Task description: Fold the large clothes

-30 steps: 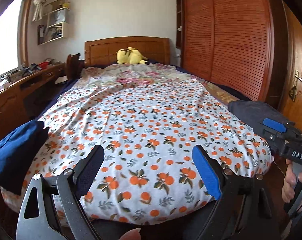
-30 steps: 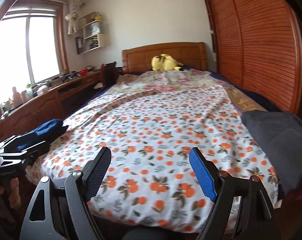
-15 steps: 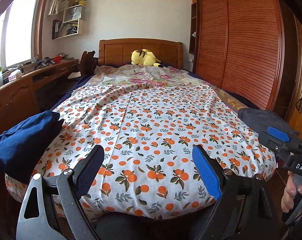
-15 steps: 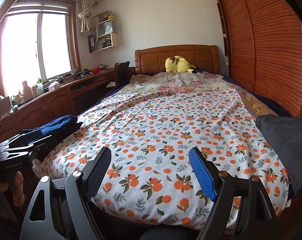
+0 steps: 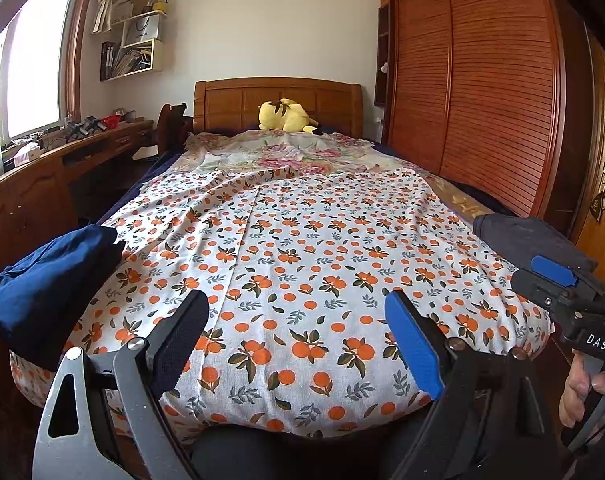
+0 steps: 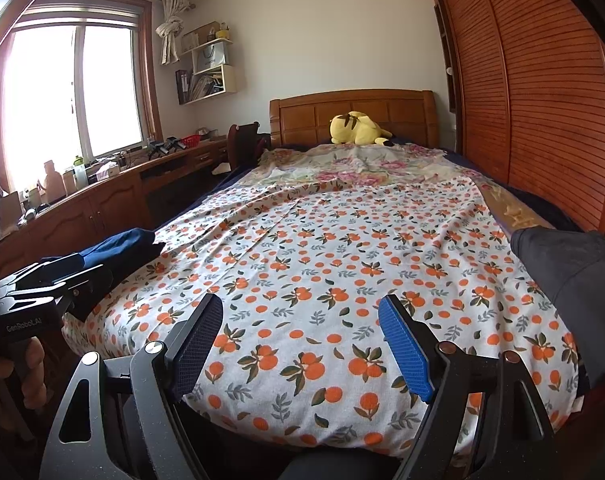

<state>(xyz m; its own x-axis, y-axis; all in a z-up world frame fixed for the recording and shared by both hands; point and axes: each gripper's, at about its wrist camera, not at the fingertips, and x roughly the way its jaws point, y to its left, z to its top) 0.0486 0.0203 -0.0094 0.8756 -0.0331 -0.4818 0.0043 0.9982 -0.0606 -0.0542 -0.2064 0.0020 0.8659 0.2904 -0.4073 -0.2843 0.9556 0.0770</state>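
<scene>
Navy garment (image 5: pixel 42 288) left of open left gripper (image 5: pixel 298 336) jaws; apart.

Navy garment (image 5: pixel 46 280) bunched at bed's left edge — dark-grey garment (image 5: pixel 530 240) right.

Bed (image 5: pixel 302 392) runs lengthwise away from both claws, headboard (image 5: pixel 278 100) at far end against the wall. Plush toy (image 5: pixel 286 116) on the bed just before the headboard. One folded garment (image 5: pixel 46 288) on the near left corner, another garment (image 5: pixel 530 244) on the near right edge. Left claw (image 5: pixel 298 340) and right claw (image 6: pixel 302 344) sit side by side over the foot end, apart from the sheet. Counter (image 6: pixel 114 188) runs along the left wall under the window (image 6: pixel 62 92), wall shelves (image 6: pixel 210 68) beyond it. Wardrobe (image 5: pixel 486 92) along the right.
</scene>
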